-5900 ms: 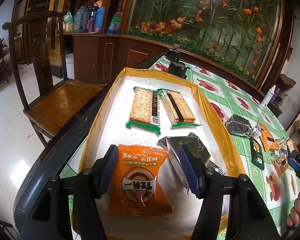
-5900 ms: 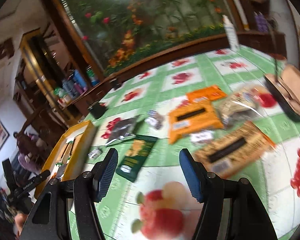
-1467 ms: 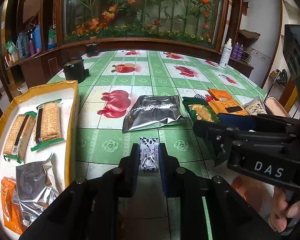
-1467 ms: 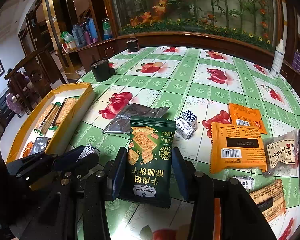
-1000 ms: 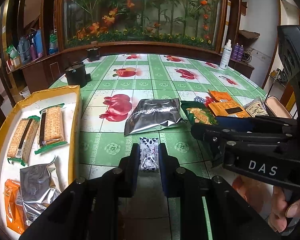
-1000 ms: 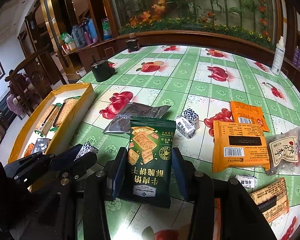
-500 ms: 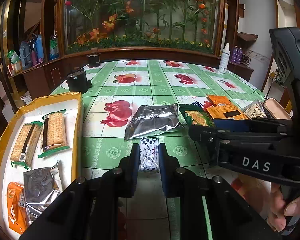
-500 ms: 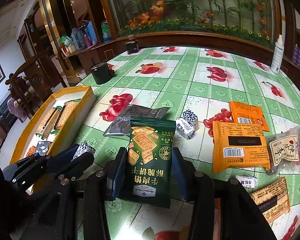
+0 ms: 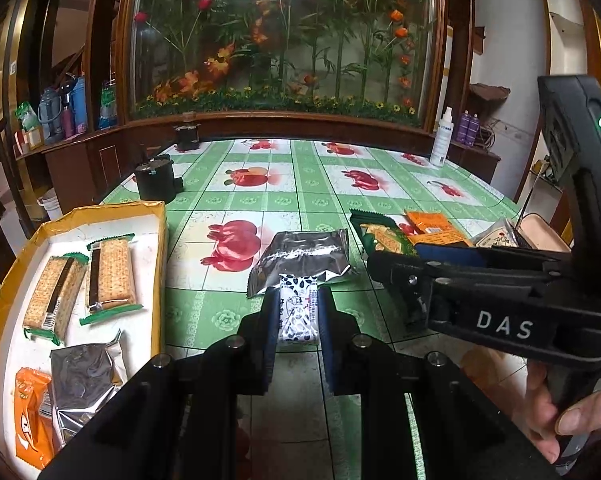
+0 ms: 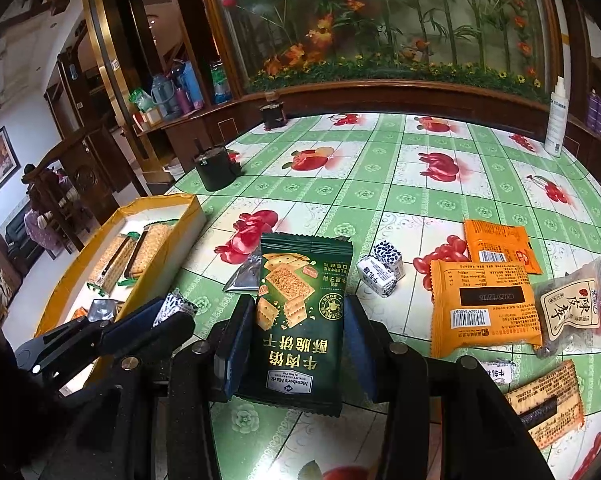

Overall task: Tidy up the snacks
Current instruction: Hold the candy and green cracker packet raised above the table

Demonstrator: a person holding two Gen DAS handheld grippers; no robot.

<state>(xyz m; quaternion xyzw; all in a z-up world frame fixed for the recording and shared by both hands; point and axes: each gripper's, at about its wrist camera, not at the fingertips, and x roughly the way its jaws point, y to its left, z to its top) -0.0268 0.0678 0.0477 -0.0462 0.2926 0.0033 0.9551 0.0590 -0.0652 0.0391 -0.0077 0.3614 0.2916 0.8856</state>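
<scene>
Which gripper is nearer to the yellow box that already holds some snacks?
Left. The left gripper, shut on a small black-and-white candy, is right beside the yellow box. The right gripper, shut on the green cracker packet, is farther out over the table.

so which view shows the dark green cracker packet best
The right wrist view: the dark green cracker packet faces the camera whole, clamped in the right gripper. The left wrist view shows only its top end behind that gripper.
</scene>
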